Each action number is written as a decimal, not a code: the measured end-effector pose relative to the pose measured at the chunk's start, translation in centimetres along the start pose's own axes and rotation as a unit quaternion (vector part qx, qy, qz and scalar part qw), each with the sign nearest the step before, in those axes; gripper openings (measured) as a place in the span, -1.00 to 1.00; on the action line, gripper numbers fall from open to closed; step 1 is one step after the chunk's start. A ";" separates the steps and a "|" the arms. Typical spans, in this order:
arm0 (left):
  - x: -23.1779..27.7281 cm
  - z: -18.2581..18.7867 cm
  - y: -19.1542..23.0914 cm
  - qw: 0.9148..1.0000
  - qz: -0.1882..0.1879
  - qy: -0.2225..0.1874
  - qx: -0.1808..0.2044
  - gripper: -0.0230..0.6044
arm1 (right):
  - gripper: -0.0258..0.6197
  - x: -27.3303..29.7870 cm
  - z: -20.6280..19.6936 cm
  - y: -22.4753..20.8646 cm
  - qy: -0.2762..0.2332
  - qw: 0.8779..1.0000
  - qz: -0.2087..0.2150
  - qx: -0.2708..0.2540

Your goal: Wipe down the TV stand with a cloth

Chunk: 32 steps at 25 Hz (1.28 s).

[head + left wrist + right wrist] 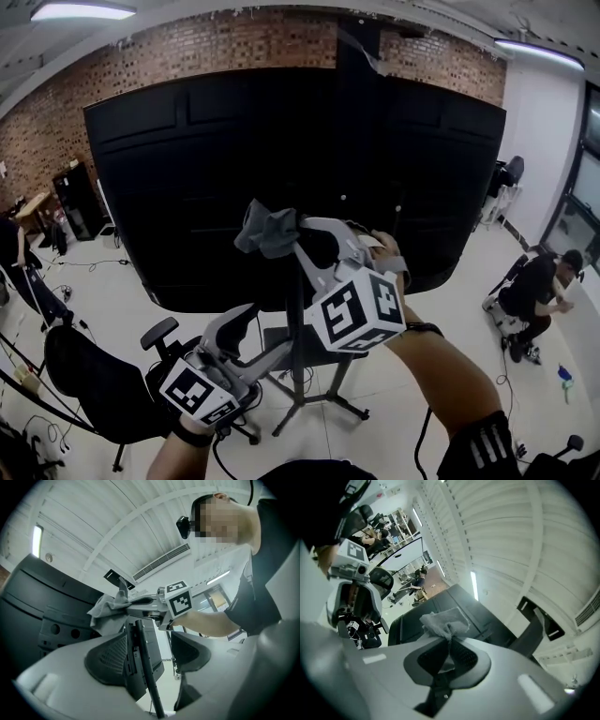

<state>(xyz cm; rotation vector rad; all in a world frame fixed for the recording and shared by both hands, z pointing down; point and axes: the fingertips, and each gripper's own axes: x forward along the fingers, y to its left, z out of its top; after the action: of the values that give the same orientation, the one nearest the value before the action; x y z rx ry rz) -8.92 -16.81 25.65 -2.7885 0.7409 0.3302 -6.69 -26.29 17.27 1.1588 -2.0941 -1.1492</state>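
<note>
The TV stand's dark pole (pixel 298 314) rises from splayed legs (pixel 330 403) behind a big black TV back (pixel 281 150). A crumpled grey cloth (pixel 268 231) is pinched in my right gripper (pixel 298 225), which is shut on it high beside the pole, close to the TV's back. In the right gripper view the cloth (pixel 443 619) bunches out past the closed jaws of the right gripper (pixel 449 640). My left gripper (pixel 258 333) is lower, at the pole, open. In the left gripper view the pole (pixel 147 672) runs between its spread jaws, with the cloth (pixel 107 613) above.
A black office chair (pixel 94 384) stands at lower left by the left gripper. One person sits on the floor at right (pixel 536 292), another is at the far left (pixel 13 246). A blue bottle (pixel 563 375) and cables lie on the white floor. A brick wall is behind.
</note>
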 end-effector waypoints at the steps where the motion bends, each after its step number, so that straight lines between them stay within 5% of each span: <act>1: 0.3 0.0 -0.2 1.000 -0.002 0.000 0.001 0.08 | -0.87 -1.4 -0.8 -0.8 -0.002 1.000 -0.005 0.012; 12: 5.0 -0.4 -4.5 0.999 -0.032 0.002 0.004 0.08 | -0.87 -11.6 -15.1 -9.1 0.072 0.989 -0.083 0.094; 21: 8.0 -0.9 -7.3 0.999 -0.035 0.014 0.011 0.08 | -0.87 -9.4 -24.4 -10.8 0.118 0.982 -0.074 0.130; 32: 9.7 -2.1 -8.4 0.999 0.000 0.032 0.019 0.08 | -0.87 -5.9 -30.0 -11.8 0.144 0.980 -0.062 0.119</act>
<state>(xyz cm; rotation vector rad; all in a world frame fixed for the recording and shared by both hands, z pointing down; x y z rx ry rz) 3.88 -14.73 26.41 -2.7758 0.7528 0.2258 23.43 -37.79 23.09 1.4874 -1.9934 -0.7388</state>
